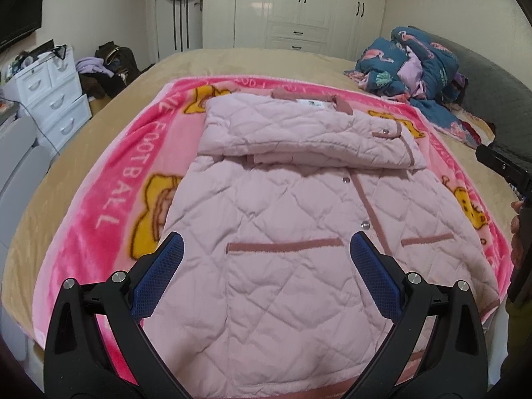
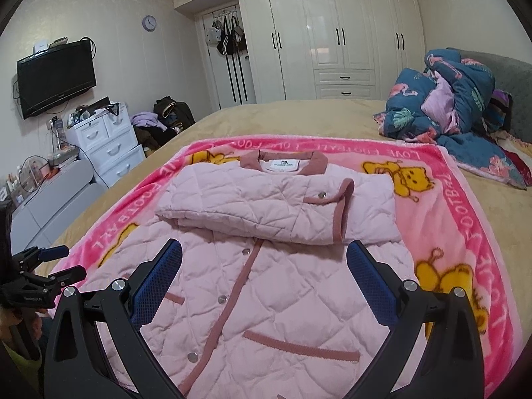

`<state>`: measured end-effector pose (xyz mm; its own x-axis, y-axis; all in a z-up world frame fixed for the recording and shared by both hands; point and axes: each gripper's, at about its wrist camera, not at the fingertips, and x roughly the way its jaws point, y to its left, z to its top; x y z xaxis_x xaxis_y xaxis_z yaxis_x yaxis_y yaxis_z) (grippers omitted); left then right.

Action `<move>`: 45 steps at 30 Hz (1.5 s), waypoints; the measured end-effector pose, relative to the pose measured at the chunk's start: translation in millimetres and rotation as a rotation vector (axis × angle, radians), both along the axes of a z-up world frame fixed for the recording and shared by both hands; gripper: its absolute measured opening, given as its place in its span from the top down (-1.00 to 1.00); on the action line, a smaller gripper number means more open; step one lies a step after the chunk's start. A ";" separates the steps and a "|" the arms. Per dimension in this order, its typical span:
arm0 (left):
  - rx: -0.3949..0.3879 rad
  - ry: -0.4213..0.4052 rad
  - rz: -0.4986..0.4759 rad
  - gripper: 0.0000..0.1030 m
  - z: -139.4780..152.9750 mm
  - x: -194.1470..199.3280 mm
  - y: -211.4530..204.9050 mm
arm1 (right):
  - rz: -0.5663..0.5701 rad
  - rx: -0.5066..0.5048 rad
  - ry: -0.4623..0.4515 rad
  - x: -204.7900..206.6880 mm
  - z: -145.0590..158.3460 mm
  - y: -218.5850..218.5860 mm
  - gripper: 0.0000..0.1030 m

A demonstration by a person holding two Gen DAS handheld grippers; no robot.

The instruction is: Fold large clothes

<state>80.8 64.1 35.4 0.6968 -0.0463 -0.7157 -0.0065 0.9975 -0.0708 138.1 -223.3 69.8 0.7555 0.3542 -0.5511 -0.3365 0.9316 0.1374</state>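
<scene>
A pale pink quilted jacket [image 1: 282,206] lies front up on a pink cartoon blanket [image 1: 126,166], its sleeves folded across the chest; it also shows in the right wrist view [image 2: 266,286]. The collar points away from me. My left gripper [image 1: 266,246] is open and empty, hovering over the jacket's lower left half near the pocket trim. My right gripper [image 2: 264,256] is open and empty above the jacket's button line. The left gripper also shows at the left edge of the right wrist view [image 2: 56,262]. The right gripper shows at the right edge of the left wrist view [image 1: 498,166], too cut off to read.
The blanket [image 2: 449,199] lies on a tan bed [image 2: 299,113]. A crumpled blue patterned quilt [image 2: 452,106] sits at the far right by the grey headboard. White drawers [image 2: 109,143], a clothes pile [image 2: 159,119], a wall TV [image 2: 55,76] and white wardrobes [image 2: 332,33] surround the bed.
</scene>
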 end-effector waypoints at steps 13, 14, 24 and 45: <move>-0.015 0.040 0.034 -0.82 -12.6 -2.5 8.4 | -0.003 0.003 0.019 -4.1 -6.7 -7.4 -0.92; -0.020 0.052 0.041 -0.82 -15.6 -1.3 10.7 | -0.005 0.001 0.021 -4.7 -7.9 -8.8 -0.92; -0.073 0.126 0.099 -0.82 -37.2 7.4 29.8 | -0.037 -0.034 0.049 -3.7 -21.6 -25.3 -0.92; -0.071 0.299 0.193 -0.82 -84.1 36.7 55.8 | -0.101 -0.117 0.233 -12.9 -80.4 -74.7 -0.92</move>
